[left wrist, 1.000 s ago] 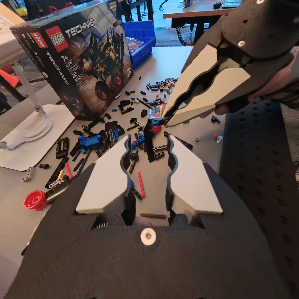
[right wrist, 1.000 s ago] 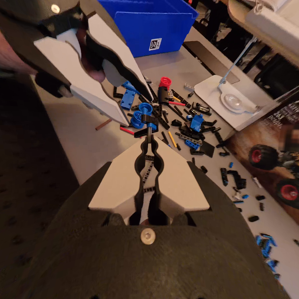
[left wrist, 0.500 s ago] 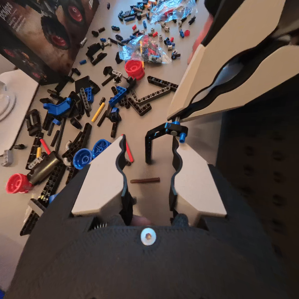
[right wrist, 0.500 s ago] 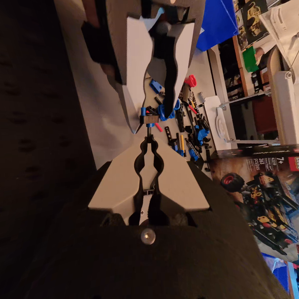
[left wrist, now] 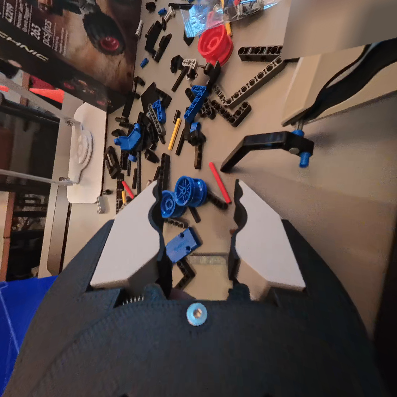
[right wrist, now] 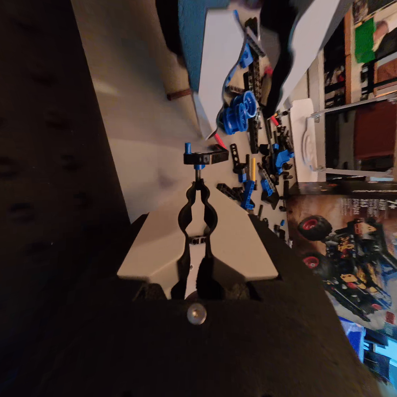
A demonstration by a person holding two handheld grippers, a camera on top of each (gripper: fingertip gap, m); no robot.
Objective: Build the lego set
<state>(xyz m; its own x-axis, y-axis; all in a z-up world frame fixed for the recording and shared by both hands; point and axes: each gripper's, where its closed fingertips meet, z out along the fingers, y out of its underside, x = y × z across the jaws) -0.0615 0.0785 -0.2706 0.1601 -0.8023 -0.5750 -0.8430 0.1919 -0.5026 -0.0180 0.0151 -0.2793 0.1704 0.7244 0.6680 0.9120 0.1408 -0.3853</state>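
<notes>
Crowding the table [left wrist: 322, 214], loose pieces [left wrist: 154, 129] surround two blue wheels [left wrist: 182, 199].

Bare table [left wrist: 322, 214] lies right of the blue wheels [left wrist: 182, 198] and scattered pieces [left wrist: 150, 129].

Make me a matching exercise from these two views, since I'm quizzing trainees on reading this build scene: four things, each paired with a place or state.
Things
1. left hand-held gripper
2. right hand-held gripper
3. blue wheel hubs
4. red wheel hub

Places or states
A. shut on a thin axle carrying a black angled beam
B. lying next to a clear bag of parts
C. open, holding nothing
D. lying together just ahead of the open fingertips

Pairs: 1-C, 2-A, 3-D, 4-B
</notes>
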